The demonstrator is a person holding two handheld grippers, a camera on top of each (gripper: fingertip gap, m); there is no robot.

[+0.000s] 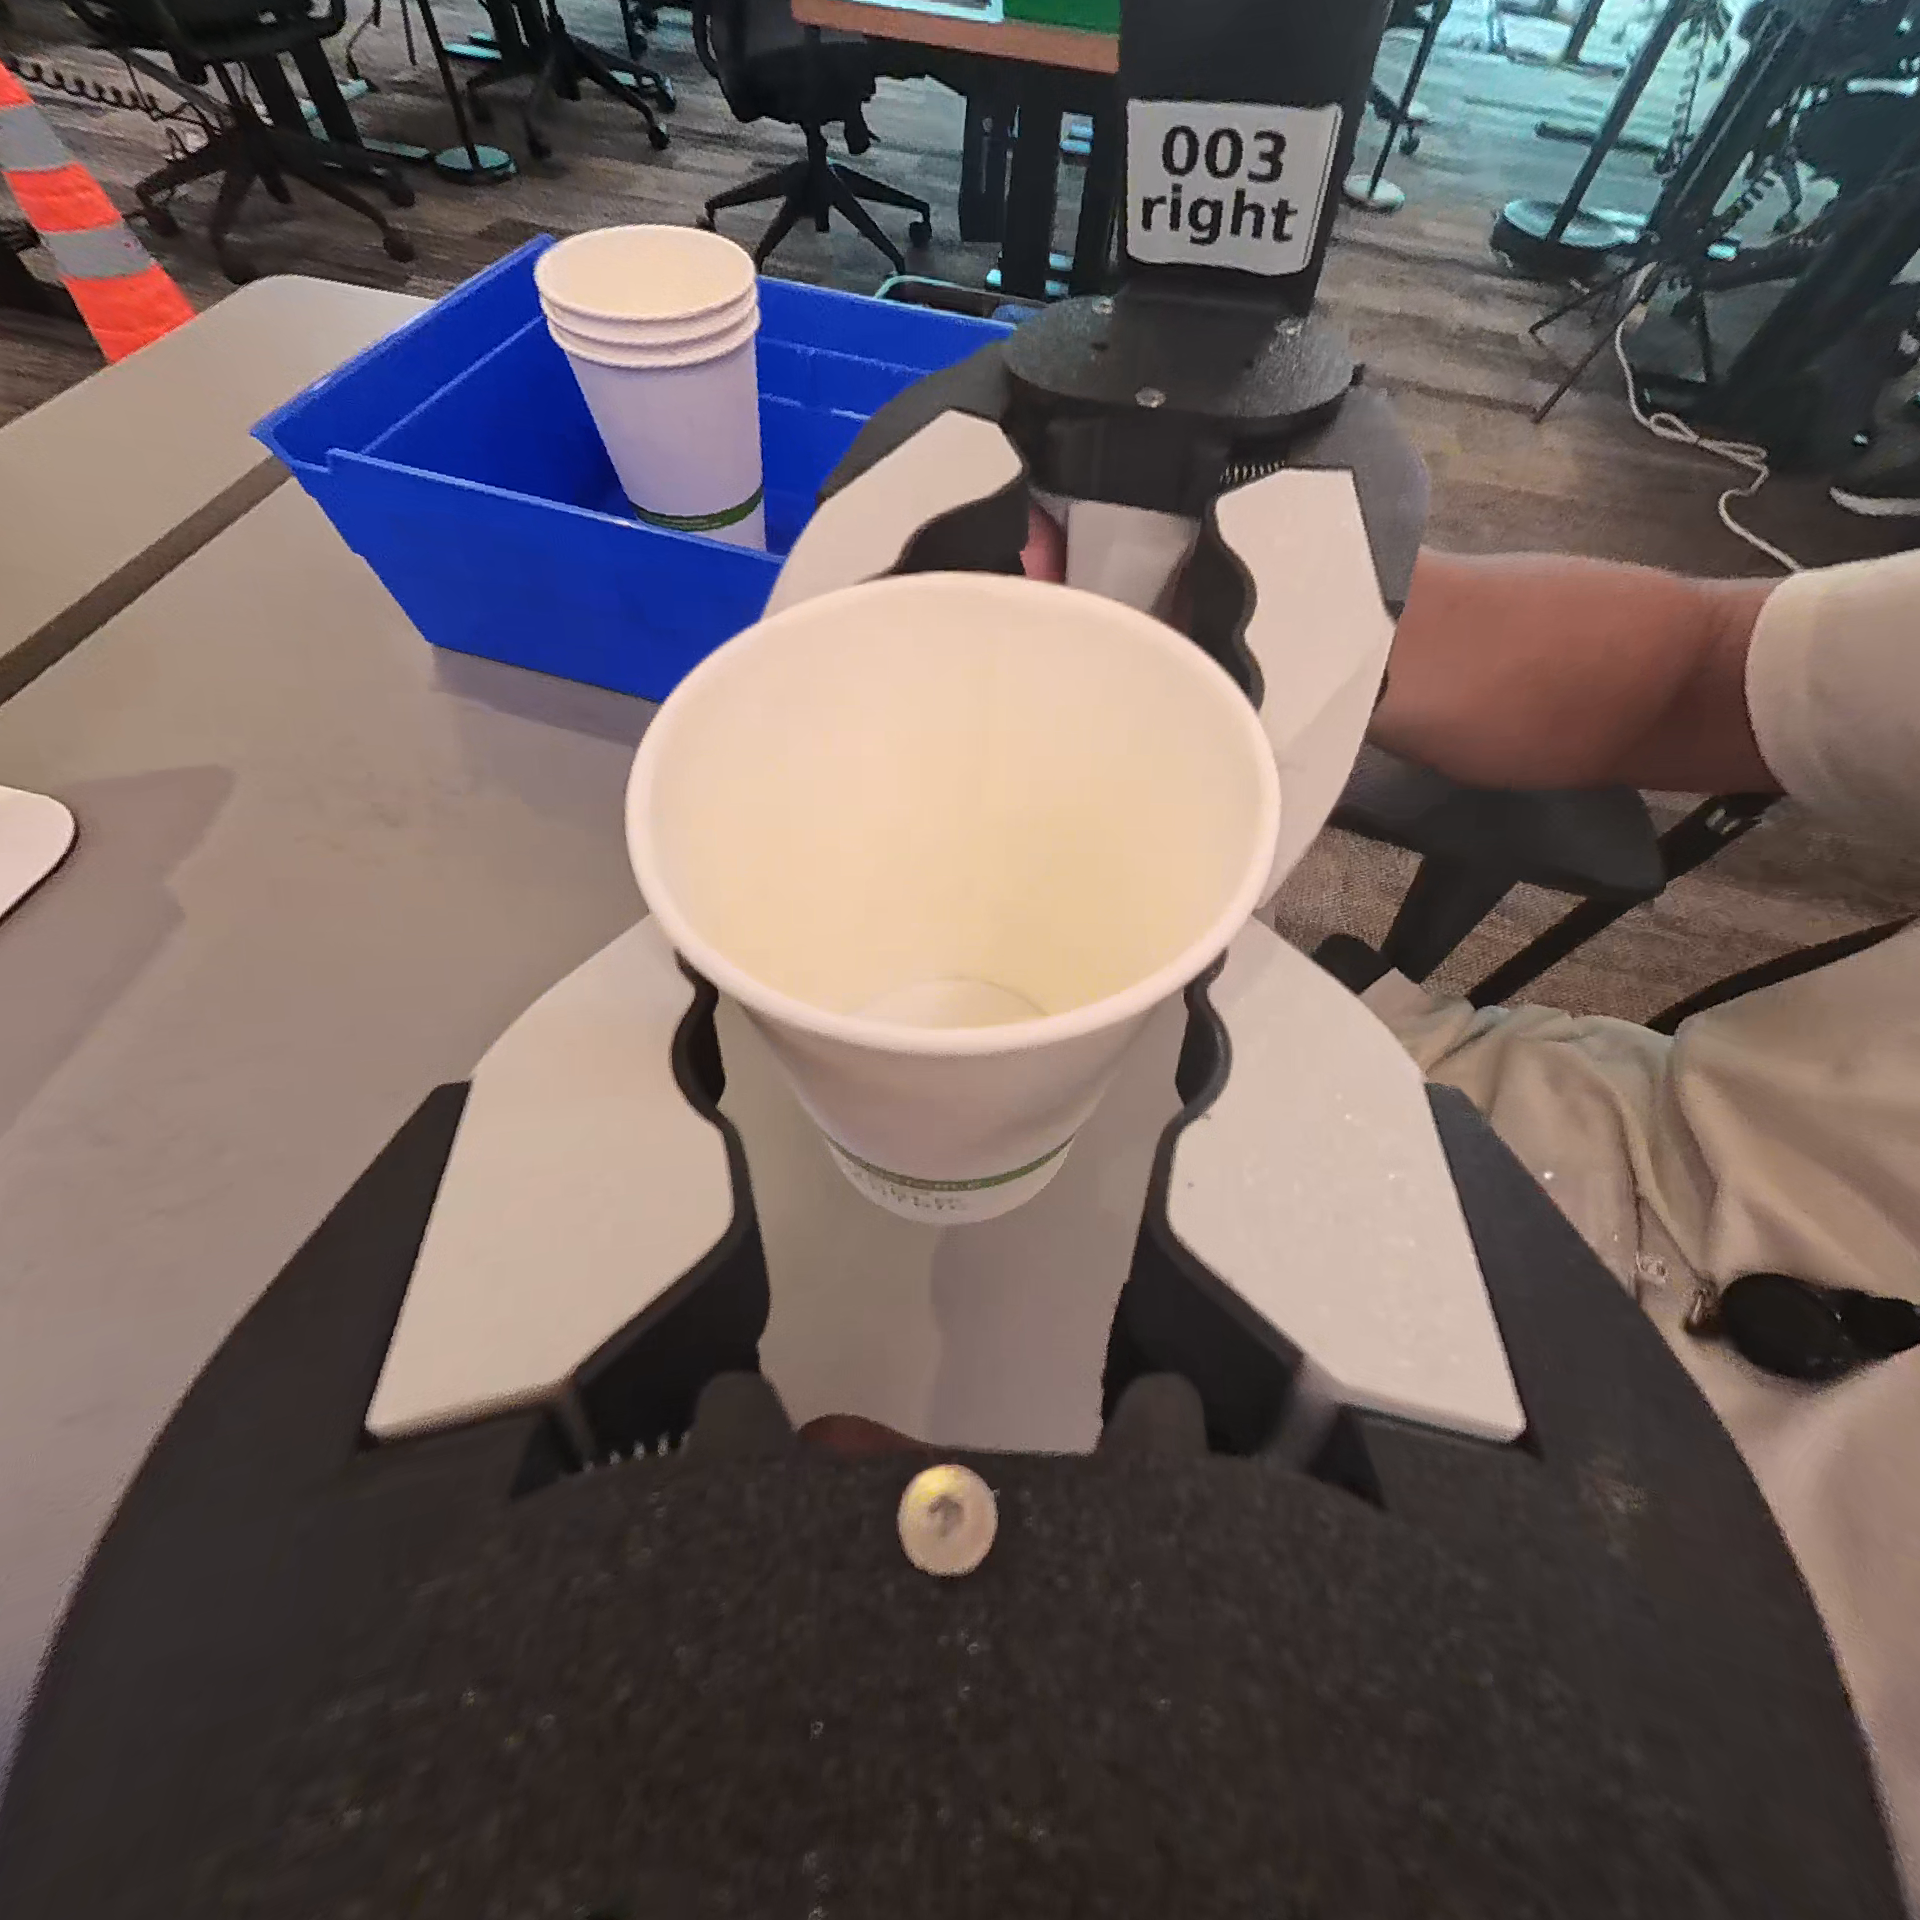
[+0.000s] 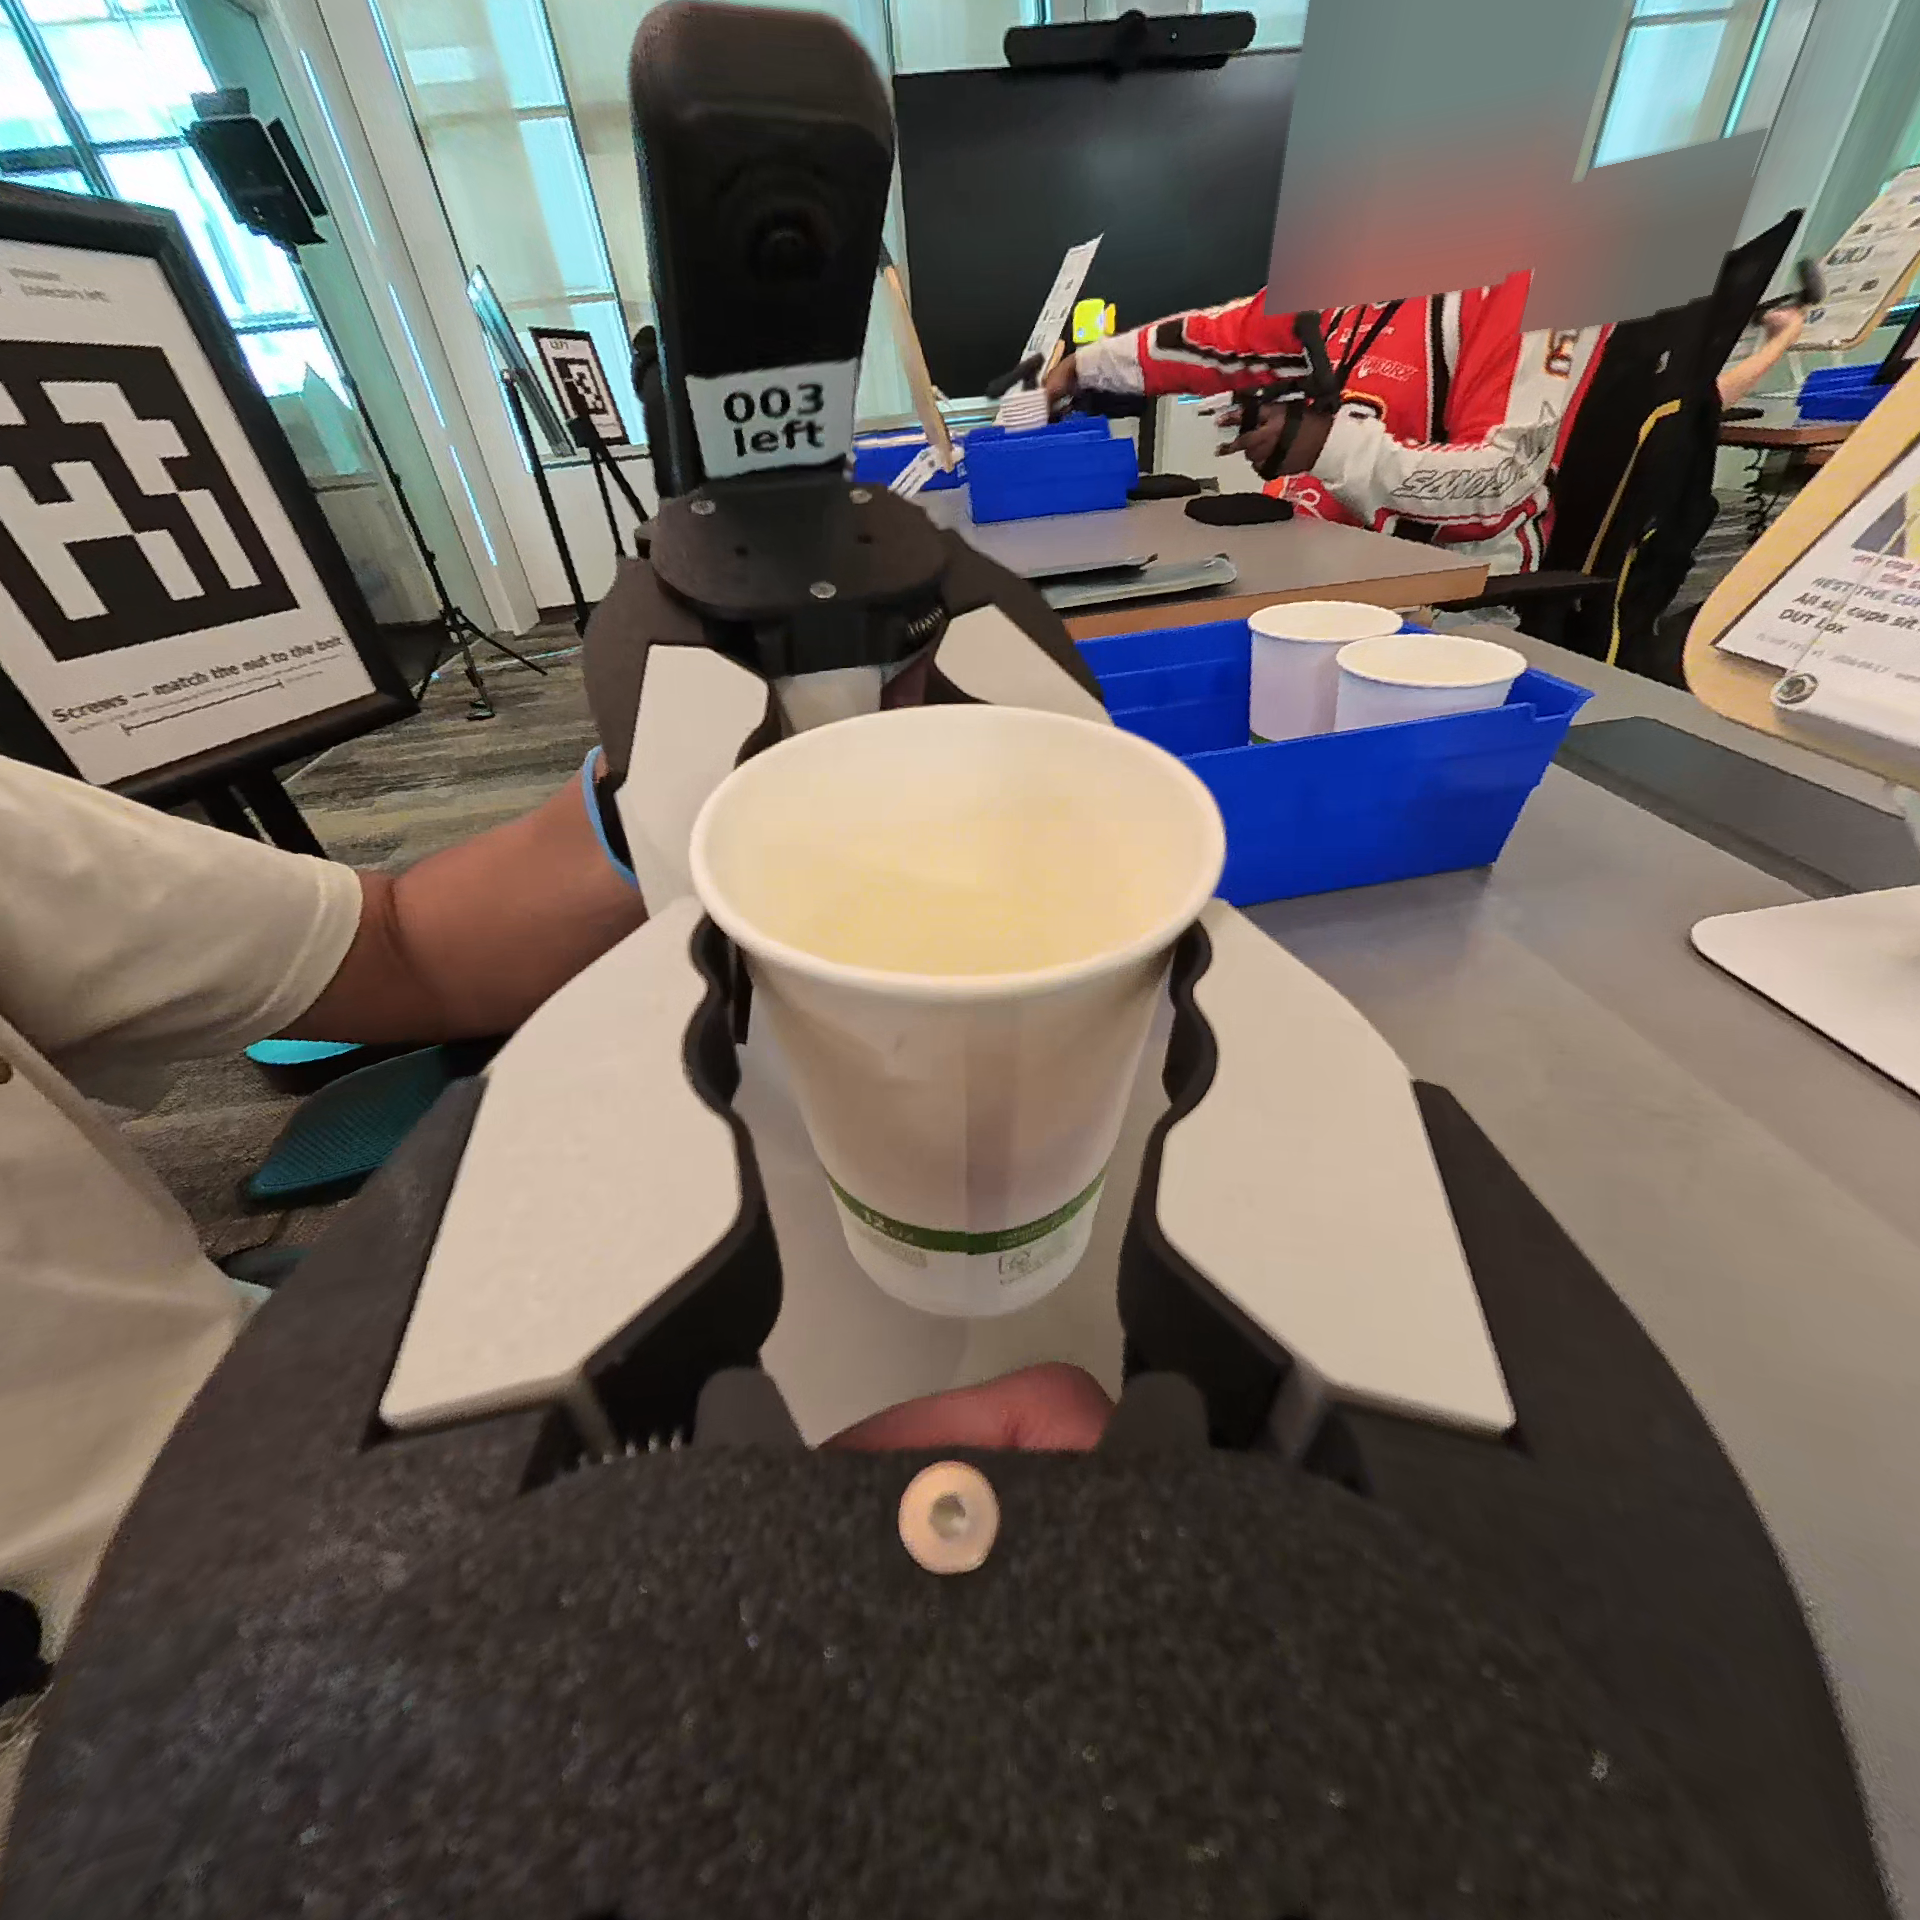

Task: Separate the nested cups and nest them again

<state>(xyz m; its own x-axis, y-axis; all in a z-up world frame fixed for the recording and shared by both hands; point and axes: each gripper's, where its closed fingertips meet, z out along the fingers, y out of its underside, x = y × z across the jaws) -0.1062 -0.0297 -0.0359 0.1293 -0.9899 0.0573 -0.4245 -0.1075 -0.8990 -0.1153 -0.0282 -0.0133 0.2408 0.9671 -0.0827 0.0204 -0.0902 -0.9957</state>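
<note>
Above grey table point(image 1: 260, 935), both tongs point(image 1: 951, 1023) point(image 2: 951, 997) clasp one white cup point(image 1: 951, 862).

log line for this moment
left tongs: shut on white cup | right tongs: shut on same cup | cup: upright, above table | blue bin: cup stack inside

A grey table point(image 1: 260, 935) is seen. A blue bin point(image 1: 540, 561) is set on it — near a white stand base point(image 1: 26, 847).

cup stack point(image 1: 665, 384) in bin point(image 1: 499, 540) (on table point(image 1: 260, 935))
</note>
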